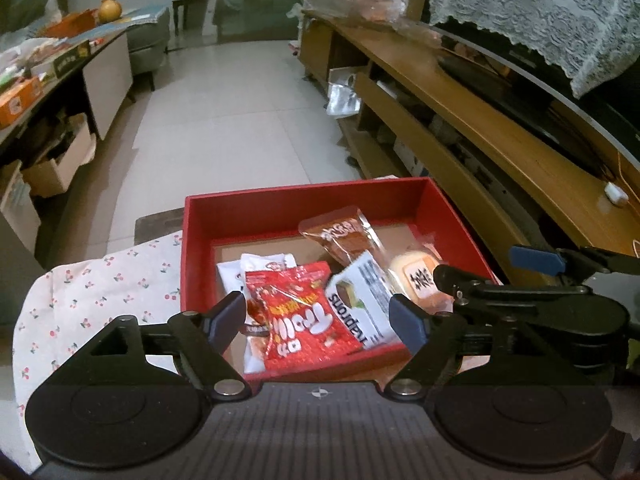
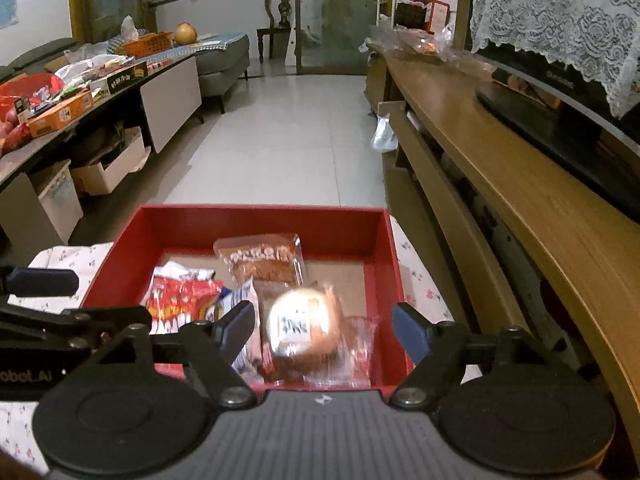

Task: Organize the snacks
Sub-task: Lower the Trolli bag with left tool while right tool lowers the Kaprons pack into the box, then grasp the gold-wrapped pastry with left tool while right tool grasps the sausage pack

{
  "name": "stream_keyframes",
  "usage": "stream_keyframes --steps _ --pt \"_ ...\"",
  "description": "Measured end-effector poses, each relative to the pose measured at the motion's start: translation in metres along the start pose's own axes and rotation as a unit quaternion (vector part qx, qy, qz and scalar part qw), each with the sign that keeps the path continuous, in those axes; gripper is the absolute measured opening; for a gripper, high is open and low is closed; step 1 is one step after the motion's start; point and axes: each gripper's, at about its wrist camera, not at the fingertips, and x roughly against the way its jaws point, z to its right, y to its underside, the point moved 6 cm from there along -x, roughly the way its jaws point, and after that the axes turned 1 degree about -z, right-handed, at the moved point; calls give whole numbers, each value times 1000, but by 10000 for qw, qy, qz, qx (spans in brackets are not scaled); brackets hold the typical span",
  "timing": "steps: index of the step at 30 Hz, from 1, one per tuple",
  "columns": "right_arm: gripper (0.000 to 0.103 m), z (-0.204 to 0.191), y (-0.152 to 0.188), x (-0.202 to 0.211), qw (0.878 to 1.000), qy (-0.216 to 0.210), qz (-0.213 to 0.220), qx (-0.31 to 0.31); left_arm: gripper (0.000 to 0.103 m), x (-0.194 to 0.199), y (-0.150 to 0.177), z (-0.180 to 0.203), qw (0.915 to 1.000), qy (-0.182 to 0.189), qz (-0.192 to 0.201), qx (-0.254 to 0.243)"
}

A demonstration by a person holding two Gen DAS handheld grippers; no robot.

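To your right a long wooden TV cabinet [image 2: 520,184] runs close beside the red box [image 1: 280,206], and across the tiled floor [image 1: 240,120] a cluttered desk [image 2: 120,80] lines the left wall. The red box sits on a cherry-print cloth [image 1: 100,280].

Your left gripper [image 1: 318,316] hangs over the near edge of the red box with its jaws spread wide and nothing between them; the red candy bag [image 1: 304,316] lies directly below the gap, with the white wafer packet [image 1: 360,300] leaning against it on the right. Your right gripper [image 2: 324,328] is likewise wide apart and holds nothing; the round pastry [image 2: 300,324] in clear wrap lies just below and between its fingers, blurred in that view.

The left wrist view shows your right gripper hovering beside the round pastry at the box's right wall, and a white packet [image 1: 256,268] tucked under the red candy bag. The right wrist view shows the brown cake packet [image 2: 260,260] lying flat toward the far wall, and the cloth continuing along the box's right side.
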Motion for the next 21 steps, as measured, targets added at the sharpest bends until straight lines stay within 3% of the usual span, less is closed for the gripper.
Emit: stream_keyframes --steps 12,21 --pt "82 14 39 20 9994 106 -338 -38 85 9 30 19 9989 197 -208 -361" --pt "82 31 86 31 9962 187 -855 -40 86 0 95 27 9914 530 -1095 -481"
